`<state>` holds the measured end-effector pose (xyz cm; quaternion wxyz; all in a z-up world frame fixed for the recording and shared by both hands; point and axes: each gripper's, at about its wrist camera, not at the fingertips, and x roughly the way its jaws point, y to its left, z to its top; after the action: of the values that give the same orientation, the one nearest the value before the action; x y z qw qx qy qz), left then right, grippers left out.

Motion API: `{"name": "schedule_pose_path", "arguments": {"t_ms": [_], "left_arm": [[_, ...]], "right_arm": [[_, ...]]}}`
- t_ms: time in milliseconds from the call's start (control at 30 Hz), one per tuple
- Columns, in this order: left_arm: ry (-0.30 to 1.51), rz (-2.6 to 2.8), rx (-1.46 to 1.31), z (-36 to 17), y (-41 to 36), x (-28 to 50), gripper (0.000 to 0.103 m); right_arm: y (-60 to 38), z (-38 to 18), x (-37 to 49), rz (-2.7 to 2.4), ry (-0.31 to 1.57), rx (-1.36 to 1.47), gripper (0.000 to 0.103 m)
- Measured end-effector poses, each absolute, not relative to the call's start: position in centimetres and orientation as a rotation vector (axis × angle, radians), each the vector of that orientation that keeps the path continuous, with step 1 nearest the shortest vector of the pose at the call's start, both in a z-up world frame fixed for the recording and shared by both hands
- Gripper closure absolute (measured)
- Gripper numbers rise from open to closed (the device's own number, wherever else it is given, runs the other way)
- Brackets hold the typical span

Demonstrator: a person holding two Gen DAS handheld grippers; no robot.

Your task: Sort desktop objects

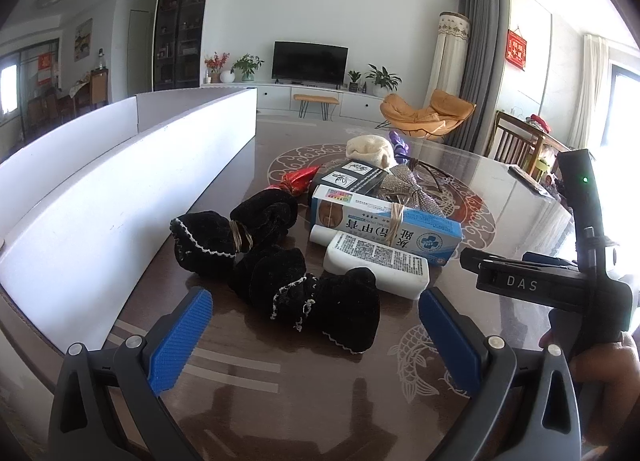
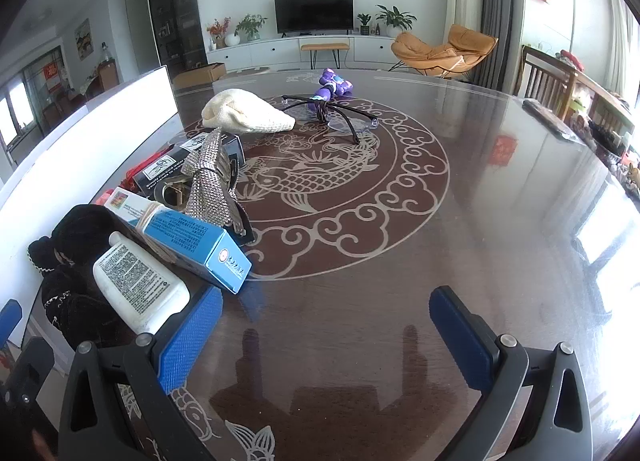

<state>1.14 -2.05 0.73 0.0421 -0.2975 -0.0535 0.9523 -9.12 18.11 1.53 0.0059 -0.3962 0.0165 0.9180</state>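
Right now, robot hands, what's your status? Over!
Left gripper open, empty, around the black velvet bundle. Right gripper open, empty, over bare table. White bottle crowds the bundle.

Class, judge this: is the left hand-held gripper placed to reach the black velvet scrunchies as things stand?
Probably yes. The left hand-held gripper is open, and the black velvet scrunchies lie straight ahead between its fingers with nothing in front of them.

The left gripper (image 1: 316, 337) is spread wide, its blue-padded fingers (image 1: 182, 337) empty and angled low. The right gripper (image 2: 326, 335) is likewise wide apart and empty, with the person's right hand (image 1: 600, 365) gripping its handle.
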Motion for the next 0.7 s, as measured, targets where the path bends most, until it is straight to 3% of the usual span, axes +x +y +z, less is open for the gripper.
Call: {"name": "schedule_pose_path", "arguments": {"t_ms": [267, 700], "left_arm": [[-0.102, 2.908, -0.790, 2.9, -2.5, 3.6, 0.000], [-0.266, 2.975, -0.737, 4.4, -6.0, 4.8, 0.000]], "right_arm": [[18.4, 1.1, -9.9, 2.804, 0.083, -1.283, 0.000], [16.5, 0.5, -10.5, 2.745, -0.084, -1.282, 0.000]]}}
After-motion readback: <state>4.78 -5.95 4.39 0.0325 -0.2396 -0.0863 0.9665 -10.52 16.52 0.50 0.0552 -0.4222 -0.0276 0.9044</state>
